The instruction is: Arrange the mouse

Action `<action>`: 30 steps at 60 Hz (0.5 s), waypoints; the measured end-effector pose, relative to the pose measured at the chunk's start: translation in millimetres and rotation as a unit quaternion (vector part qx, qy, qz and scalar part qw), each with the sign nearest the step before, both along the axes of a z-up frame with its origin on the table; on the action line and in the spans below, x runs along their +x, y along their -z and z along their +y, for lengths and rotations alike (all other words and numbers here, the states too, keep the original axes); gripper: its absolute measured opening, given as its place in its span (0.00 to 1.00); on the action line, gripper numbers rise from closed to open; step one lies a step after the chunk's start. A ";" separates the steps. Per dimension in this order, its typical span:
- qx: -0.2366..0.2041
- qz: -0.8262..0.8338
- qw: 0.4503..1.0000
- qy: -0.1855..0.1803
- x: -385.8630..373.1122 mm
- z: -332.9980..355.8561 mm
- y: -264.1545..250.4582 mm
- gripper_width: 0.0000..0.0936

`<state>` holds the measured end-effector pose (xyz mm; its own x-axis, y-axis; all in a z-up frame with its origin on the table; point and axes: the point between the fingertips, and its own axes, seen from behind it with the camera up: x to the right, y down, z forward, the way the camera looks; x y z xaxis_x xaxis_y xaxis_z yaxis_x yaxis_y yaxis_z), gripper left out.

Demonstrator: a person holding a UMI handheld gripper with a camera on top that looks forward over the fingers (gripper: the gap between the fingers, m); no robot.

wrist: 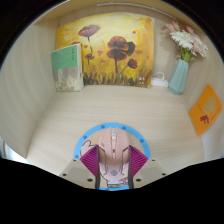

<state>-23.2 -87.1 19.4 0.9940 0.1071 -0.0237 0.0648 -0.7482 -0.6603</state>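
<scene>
A pale pink mouse [112,160] with a pattern near its tail lies lengthwise between my fingers, its nose pointing away from me. My gripper [112,149] is shut on the mouse, the magenta pads [92,160] pressing on both of its sides. Under and around it is a round beige mat with a blue rim [112,127] on the light wooden table [55,118]. I cannot tell whether the mouse touches the mat or hangs just above it.
A flower painting [110,50] leans at the back of the table. A green book [67,67] stands to its left, a turquoise vase [179,75] with flowers to its right. An orange card [205,108] lies at the right.
</scene>
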 end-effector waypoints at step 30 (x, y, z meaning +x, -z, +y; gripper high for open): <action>-0.013 -0.005 0.999 0.032 7.7 -11.1 26.1 0.69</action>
